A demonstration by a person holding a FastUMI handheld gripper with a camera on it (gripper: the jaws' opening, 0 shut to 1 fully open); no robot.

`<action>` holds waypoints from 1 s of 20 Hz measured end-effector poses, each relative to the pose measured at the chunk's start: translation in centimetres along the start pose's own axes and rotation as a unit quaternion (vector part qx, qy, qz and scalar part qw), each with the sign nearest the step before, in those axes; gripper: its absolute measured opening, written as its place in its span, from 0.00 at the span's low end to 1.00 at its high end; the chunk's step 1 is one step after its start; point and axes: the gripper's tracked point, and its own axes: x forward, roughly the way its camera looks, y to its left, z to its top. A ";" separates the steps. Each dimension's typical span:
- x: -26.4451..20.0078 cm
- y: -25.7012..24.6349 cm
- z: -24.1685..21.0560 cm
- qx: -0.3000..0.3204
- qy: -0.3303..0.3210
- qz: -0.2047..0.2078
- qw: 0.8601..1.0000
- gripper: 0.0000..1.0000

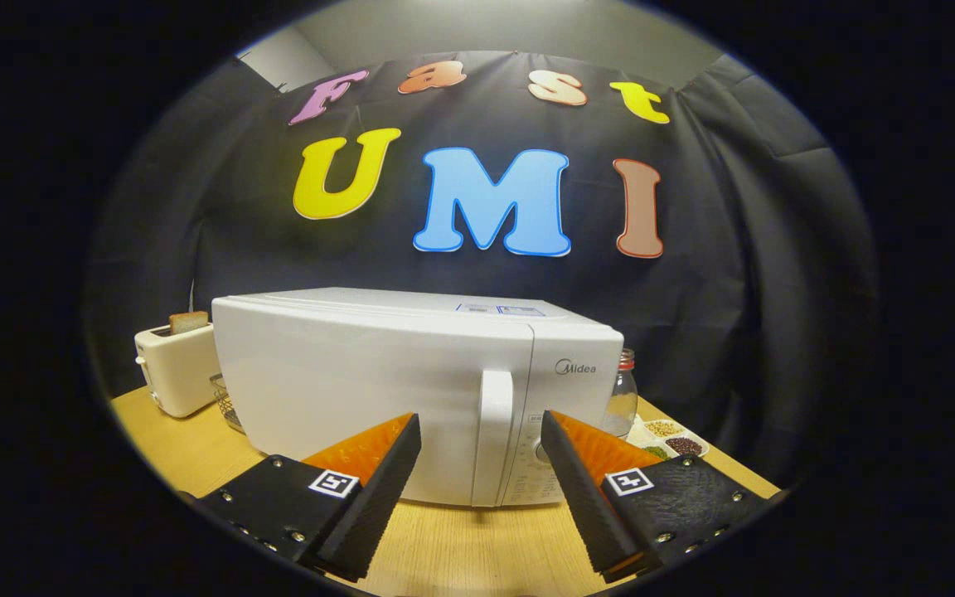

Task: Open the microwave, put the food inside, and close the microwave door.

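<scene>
Black cloth hangs as the booth's back wall (776,249) behind a pale wooden table (461,539). On that table the white microwave (378,381) stands with its door shut, the upright door handle (494,435) just beyond the fingers and level with the gap between them. To its left sits a cream toaster (175,369) with a slice of bread (188,321) poking up. A glass jar (622,394) stands behind the microwave's right corner, and beside it lies a divided tray (668,439) holding what may be beans or grains. The gripper (480,435) hovers with fingers spread wide, holding nothing.
</scene>
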 end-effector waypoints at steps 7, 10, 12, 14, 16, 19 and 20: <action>3.4 -1.2 -2.2 0.018 0.002 -0.017 1.000 0.80; 4.1 -0.7 -2.6 0.016 0.000 -0.003 1.000 0.76; 4.3 -0.3 -2.4 0.003 -0.009 0.003 1.000 0.56; 3.7 -0.3 -2.3 -0.025 -0.016 -0.006 1.000 0.34; 3.9 -0.5 -2.4 -0.010 -0.012 0.004 1.000 0.29; 3.6 -0.3 -2.7 0.024 0.004 0.023 0.999 0.19; 3.5 -0.2 -2.6 0.029 0.002 0.028 0.999 0.19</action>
